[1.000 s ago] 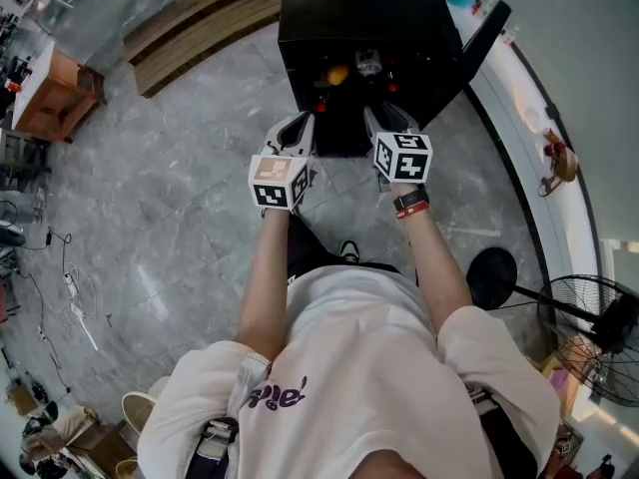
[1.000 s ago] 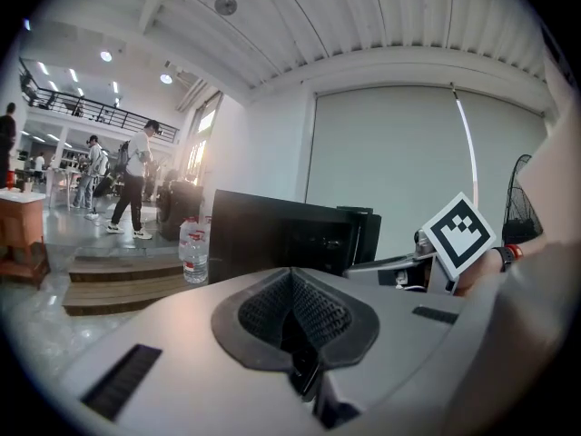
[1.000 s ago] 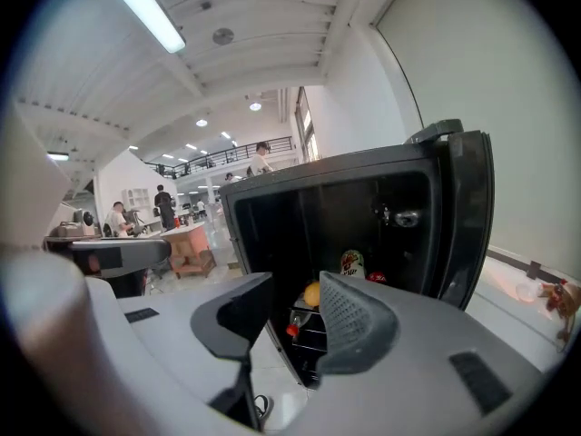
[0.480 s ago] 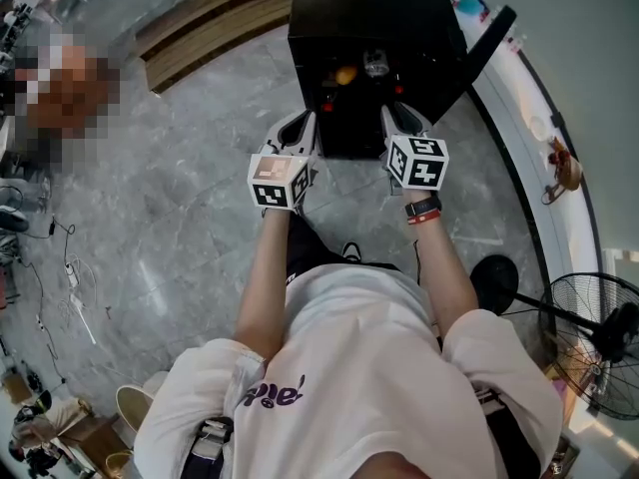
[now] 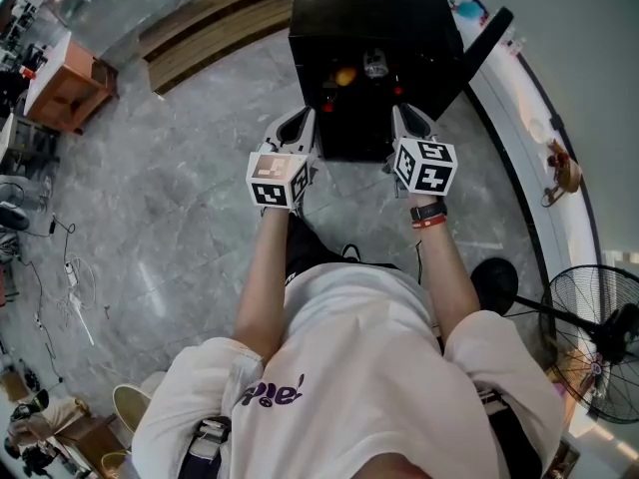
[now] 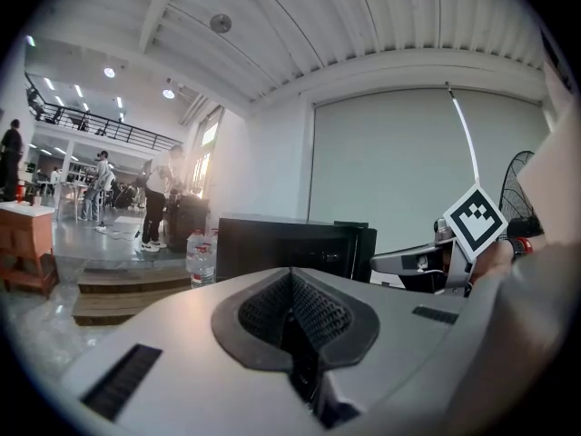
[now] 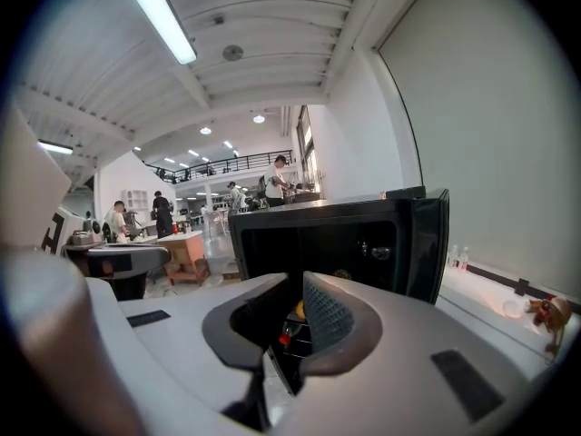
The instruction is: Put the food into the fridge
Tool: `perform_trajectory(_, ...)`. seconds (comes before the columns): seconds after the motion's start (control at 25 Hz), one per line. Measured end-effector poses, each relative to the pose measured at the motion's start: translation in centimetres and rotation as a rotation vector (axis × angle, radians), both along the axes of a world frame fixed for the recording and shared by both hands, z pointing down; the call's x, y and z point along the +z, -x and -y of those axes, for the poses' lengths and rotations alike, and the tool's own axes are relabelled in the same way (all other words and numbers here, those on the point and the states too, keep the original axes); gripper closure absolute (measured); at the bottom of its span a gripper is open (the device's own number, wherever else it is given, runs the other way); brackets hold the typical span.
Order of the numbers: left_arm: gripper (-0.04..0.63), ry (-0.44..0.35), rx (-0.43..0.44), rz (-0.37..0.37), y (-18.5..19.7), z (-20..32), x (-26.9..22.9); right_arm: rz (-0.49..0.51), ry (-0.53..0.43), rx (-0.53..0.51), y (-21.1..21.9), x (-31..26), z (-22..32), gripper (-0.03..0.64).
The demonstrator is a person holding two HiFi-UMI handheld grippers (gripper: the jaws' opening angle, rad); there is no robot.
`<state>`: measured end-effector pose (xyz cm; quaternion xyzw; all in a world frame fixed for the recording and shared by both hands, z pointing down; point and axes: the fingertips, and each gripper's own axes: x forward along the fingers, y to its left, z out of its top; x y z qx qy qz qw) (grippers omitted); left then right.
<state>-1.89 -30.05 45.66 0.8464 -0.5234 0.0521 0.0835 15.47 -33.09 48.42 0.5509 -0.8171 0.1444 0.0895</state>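
Food (image 5: 344, 76): sits inside the open black fridge (image 5: 371, 13), straight ahead of you.
Your left gripper (image 5: 297, 128): jaws pressed together, empty.
Your right gripper (image 5: 409, 120): jaws narrow, just been closing, nothing between.

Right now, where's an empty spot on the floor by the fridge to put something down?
The grey floor left of the fridge is bare, between the wooden steps and the person. It is crowded on the right side, with the open door and the fan.
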Motion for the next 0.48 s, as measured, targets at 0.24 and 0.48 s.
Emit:
perform_trajectory(0.24,0.577,-0.013,-0.010,0.001,-0.2,-0.5,-0.6,0.014,-0.020,0.008,-0.5,-0.8,-0.7,0.589)
perform_trajectory(0.48,0.577,-0.028,-0.009,-0.005,-0.6,-1.1,-1.5,0.046,-0.041,0.016,-1.0,-1.9,-1.3,0.595)
